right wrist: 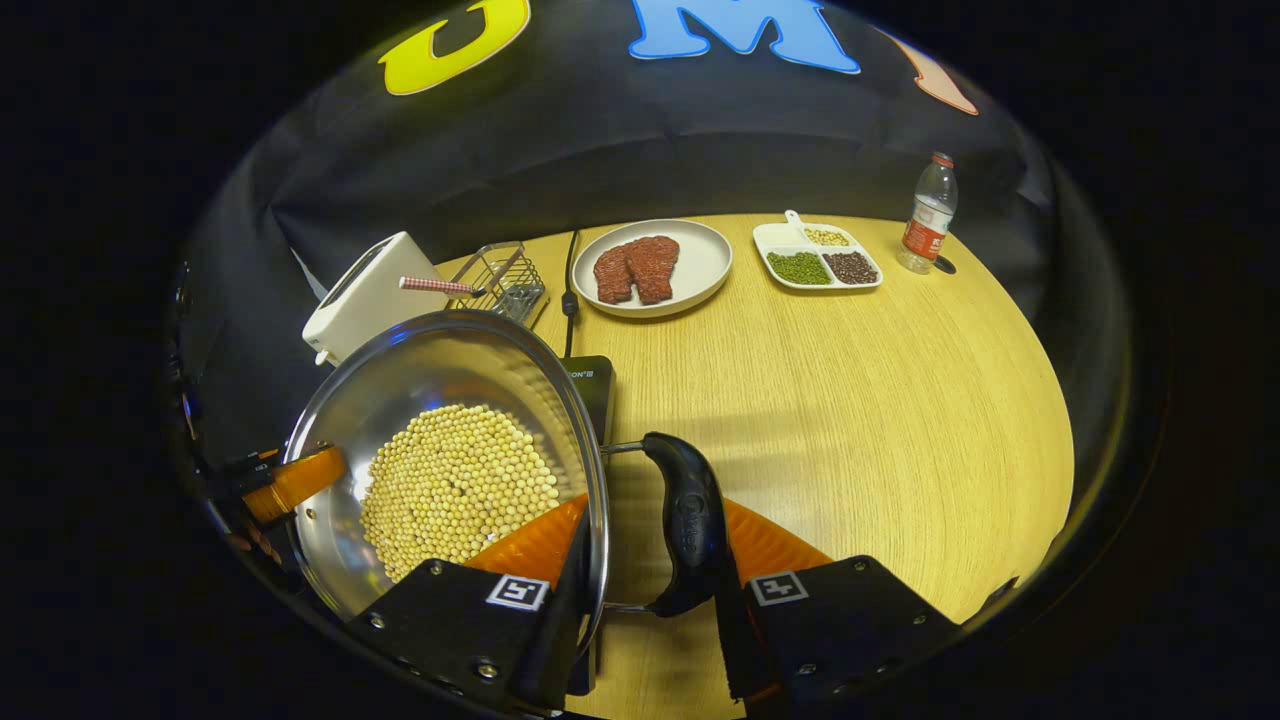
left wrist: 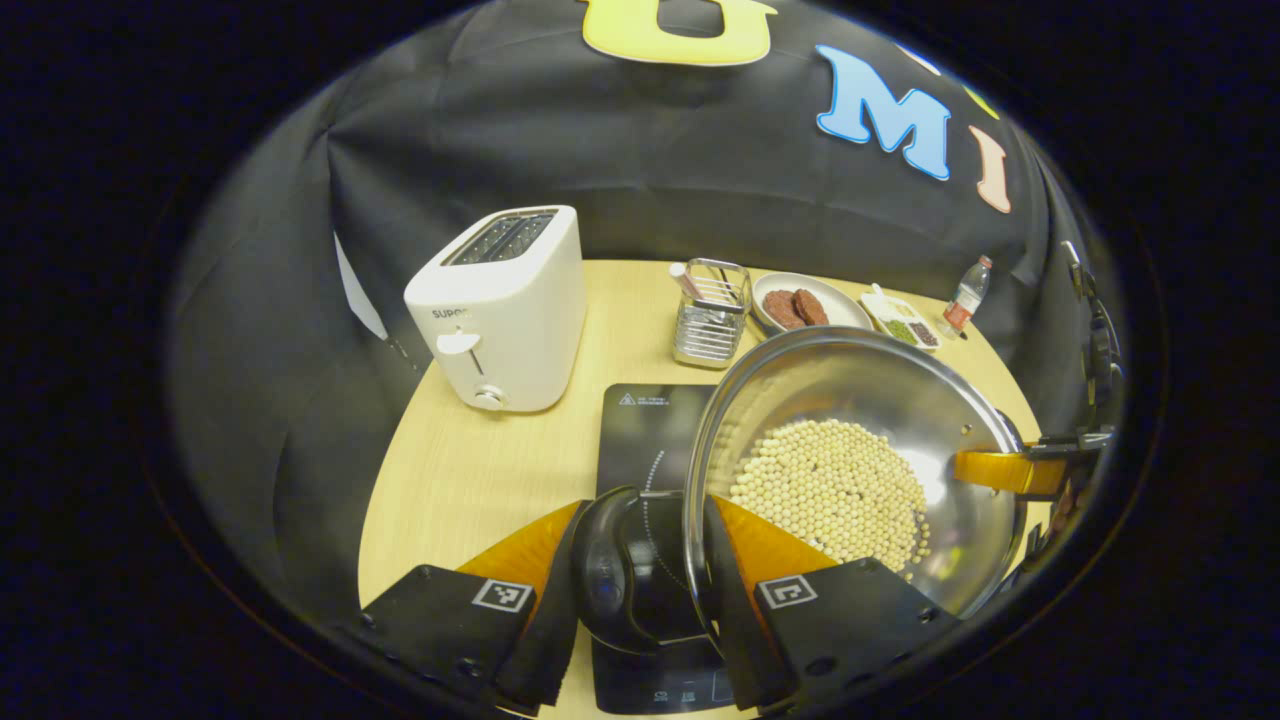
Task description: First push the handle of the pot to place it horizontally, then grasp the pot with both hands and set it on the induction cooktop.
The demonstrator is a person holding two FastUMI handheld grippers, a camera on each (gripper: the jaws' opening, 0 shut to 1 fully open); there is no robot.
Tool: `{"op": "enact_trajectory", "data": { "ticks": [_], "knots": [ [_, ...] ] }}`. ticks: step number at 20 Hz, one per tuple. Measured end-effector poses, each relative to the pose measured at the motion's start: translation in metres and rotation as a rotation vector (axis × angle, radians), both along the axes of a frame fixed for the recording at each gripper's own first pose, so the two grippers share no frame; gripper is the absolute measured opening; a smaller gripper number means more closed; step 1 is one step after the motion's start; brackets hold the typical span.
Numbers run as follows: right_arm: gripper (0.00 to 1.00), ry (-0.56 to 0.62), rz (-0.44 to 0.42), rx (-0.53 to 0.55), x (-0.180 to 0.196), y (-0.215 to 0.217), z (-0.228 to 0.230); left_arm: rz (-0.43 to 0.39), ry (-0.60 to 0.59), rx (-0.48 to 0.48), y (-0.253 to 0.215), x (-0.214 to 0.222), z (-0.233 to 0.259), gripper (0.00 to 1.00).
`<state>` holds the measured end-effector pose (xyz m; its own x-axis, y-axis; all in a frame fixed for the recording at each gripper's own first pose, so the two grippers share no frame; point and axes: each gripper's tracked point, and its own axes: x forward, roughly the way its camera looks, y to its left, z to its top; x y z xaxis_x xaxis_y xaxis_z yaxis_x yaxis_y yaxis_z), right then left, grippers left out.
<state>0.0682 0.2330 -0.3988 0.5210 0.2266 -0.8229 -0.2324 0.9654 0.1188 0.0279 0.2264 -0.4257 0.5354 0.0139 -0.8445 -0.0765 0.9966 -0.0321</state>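
- Left gripper (left wrist: pixel 640 590) is clamped on the pot's (left wrist: pixel 850 400) left handle (left wrist: pixel 612 570).
- The pot, holding beans (left wrist: pixel 835 490), hangs between both grippers, apparently just above the cooktop (left wrist: pixel 645 430) and partly over it.
- Right gripper (right wrist: pixel 650 590) is clamped on the right handle (right wrist: pixel 685 530); a level descent looks next.

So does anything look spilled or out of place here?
Nothing stands out. The beans sit inside the pot, with both grippers clamped on its side handles over the cooktop, none spilled.
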Motion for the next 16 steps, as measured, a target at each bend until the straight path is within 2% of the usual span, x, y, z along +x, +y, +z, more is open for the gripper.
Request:
{"op": "enact_trajectory", "data": {
  "ticks": [2,3,8,10,11,12,15,16],
  "knots": [
    [0.59,-0.002,0.005,-0.003,0.001,0.006,-0.001,-0.003,0.005,-0.004,0.007,0.002,-0.003,0.68],
    [0.59,0.000,0.004,-0.003,0.001,0.009,-0.001,-0.003,0.004,-0.004,0.010,0.004,-0.006,0.64],
    [0.58,0.013,-0.016,-0.006,0.001,0.018,-0.009,-0.010,0.013,-0.006,0.020,0.007,-0.017,0.64],
    [0.58,0.016,-0.025,-0.011,0.001,0.019,-0.012,-0.021,0.012,-0.012,0.020,0.009,-0.019,0.70],
    [0.58,0.016,-0.030,-0.012,0.000,0.020,-0.013,-0.028,0.011,-0.015,0.020,0.010,-0.020,0.65],
    [0.58,0.012,-0.035,-0.013,0.000,0.020,-0.013,-0.032,0.012,-0.019,0.019,0.013,-0.022,0.68],
    [0.58,0.007,-0.058,-0.014,0.000,0.023,-0.015,-0.048,0.008,-0.027,0.021,0.017,-0.026,0.68],
    [0.58,0.008,-0.065,-0.015,-0.001,0.023,-0.015,-0.052,0.009,-0.032,0.021,0.018,-0.027,0.65]
  ]
}}
